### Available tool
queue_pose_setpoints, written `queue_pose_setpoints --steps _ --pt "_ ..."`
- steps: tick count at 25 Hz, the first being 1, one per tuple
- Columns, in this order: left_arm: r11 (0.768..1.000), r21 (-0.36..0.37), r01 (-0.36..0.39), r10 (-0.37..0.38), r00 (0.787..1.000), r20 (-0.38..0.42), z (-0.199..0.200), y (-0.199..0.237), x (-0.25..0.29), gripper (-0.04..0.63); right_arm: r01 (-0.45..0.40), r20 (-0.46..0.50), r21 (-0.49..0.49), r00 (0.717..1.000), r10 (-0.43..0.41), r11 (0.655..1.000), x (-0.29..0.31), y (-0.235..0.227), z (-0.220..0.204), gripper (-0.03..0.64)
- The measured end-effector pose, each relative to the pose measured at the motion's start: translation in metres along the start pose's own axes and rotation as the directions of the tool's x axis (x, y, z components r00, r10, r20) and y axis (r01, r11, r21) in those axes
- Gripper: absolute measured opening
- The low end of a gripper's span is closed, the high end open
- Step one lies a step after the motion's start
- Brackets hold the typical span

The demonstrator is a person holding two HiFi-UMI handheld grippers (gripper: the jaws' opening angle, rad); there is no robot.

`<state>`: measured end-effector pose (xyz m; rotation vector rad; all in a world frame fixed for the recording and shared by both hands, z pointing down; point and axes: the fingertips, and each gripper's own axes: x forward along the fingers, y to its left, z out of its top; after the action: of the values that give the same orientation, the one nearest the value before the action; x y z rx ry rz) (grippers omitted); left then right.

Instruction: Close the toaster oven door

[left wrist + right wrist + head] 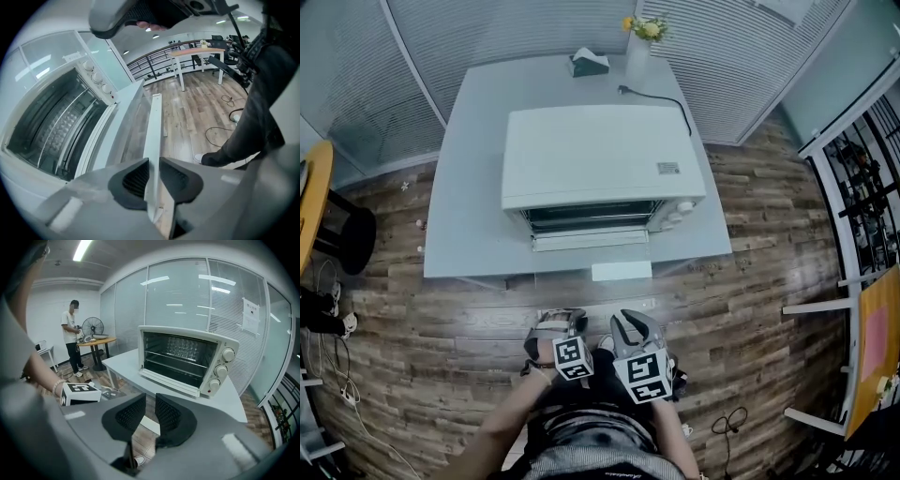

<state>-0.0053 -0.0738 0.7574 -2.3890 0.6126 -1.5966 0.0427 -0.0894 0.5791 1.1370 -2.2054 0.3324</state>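
toaster oven (600, 155) sits on worktop (478, 187), open side facing you. door (129, 124) lies open, flat out toward you. white door handle (153, 131) is right between jaws of your left hand-held gripper (154, 164); pads look pressed on both its sides. handle's long line runs side to side along front of toaster oven; jaws cross it. toaster oven lies just past handle, so closing push likely goes up and away from you. your right hand-held gripper (150, 397) waits farther back, jaws a little apart, holding nothing.

The left tool (153, 164) grips the door handle (154, 126), pointing downward; the right tool (150, 401), at its three o'clock, hangs part-open, empty.
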Motion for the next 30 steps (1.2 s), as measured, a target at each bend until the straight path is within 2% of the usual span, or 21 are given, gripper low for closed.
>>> queue_pose_setpoints --steps 6,15,22,30 --pt "0.998 -0.07 -0.005 0.007 1.0 0.025 0.007 0.009 -0.02 0.075 -0.02 -0.014 -0.033 1.0 0.019 0.999 0.001 0.001 -0.002 0.067" --pt "0.992 -0.109 -0.069 0.077 0.995 0.069 0.022 0.027 -0.053 0.064 -0.03 -0.029 -0.061 0.999 0.028 0.998 0.003 -0.002 -0.001 0.069" --pt "0.981 -0.165 -0.105 0.125 0.985 0.117 0.035 0.051 -0.082 0.061 -0.038 -0.061 -0.103 0.998 0.031 0.994 0.007 0.0 -0.006 0.08" --pt "0.973 -0.194 -0.124 0.155 0.976 0.15 0.045 0.074 -0.102 0.057 -0.014 -0.066 -0.189 0.998 0.001 0.982 0.013 -0.003 0.003 0.086"
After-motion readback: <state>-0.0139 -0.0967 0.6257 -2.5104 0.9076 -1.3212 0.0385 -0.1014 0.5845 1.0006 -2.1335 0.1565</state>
